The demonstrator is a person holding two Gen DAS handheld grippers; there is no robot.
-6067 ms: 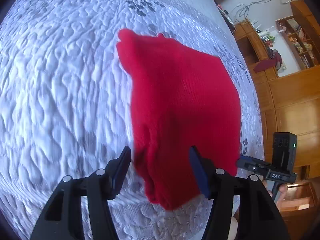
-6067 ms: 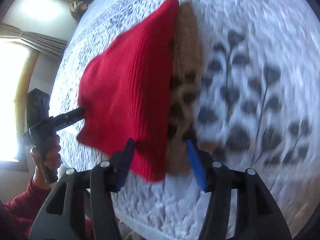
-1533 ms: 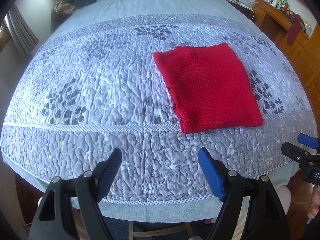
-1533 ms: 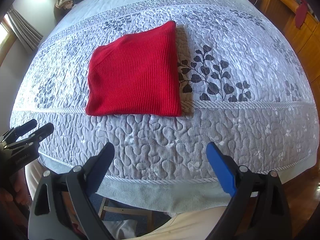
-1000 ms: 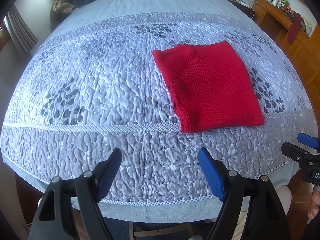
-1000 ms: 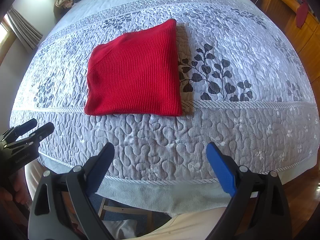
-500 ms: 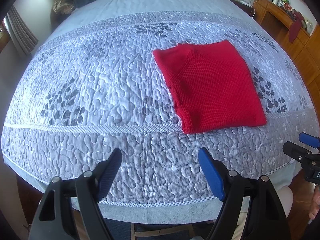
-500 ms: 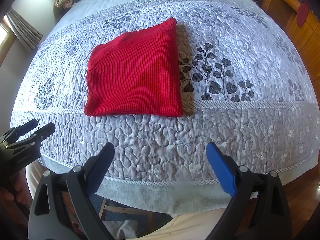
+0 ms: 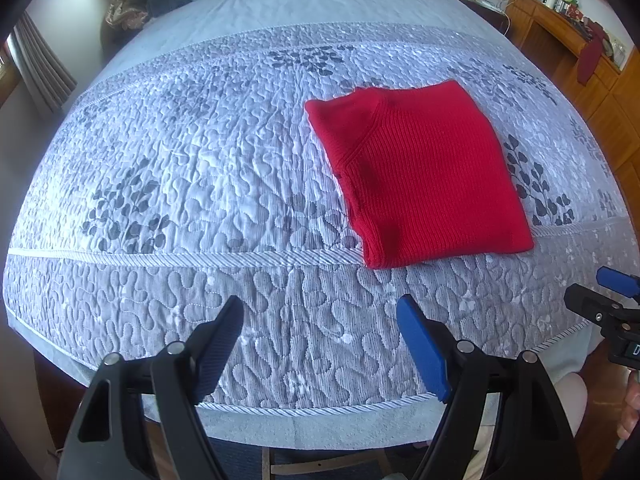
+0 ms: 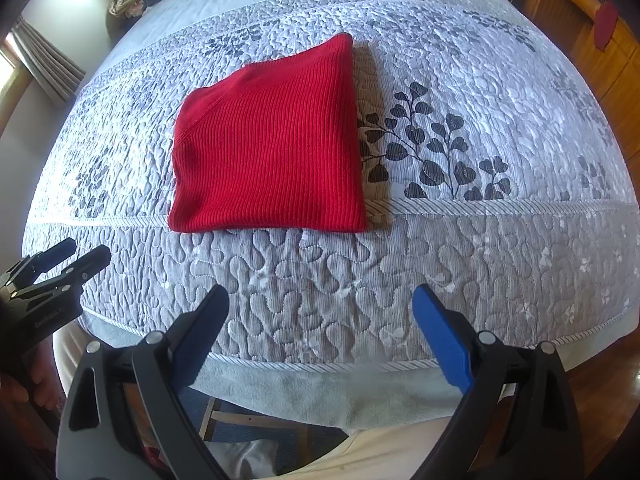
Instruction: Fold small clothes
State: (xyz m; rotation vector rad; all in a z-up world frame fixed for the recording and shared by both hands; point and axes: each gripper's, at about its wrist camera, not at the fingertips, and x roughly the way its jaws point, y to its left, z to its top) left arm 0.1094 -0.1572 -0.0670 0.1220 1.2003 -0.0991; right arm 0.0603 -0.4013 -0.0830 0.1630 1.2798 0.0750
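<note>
Six seconds back the red ribbed knit garment (image 9: 420, 172) hung blurred right at the fingertips of both tools; now it lies folded into a flat, roughly square packet on the grey quilted bedspread with dark leaf prints (image 9: 200, 184), and both grippers sit clear of it near the foot edge of the bed. Over the last second and a half nothing has shifted.

From the left wrist view the packet lies at about one o'clock from the left gripper (image 9: 320, 344), well apart from it, its near edge crossing the corded stripe (image 9: 160, 258) that runs across the quilt. The left gripper's jaws stand wide with only bedspread showing between them. From the right wrist view the packet sits at about eleven o'clock from the right gripper (image 10: 320, 328), whose jaws also stand wide and hold nothing.

Each tool appears at the edge of the other's view (the right one at three o'clock in the left view, the left one at nine o'clock in the right view). Wooden cabinets (image 9: 600, 92) line the room at two o'clock.
</note>
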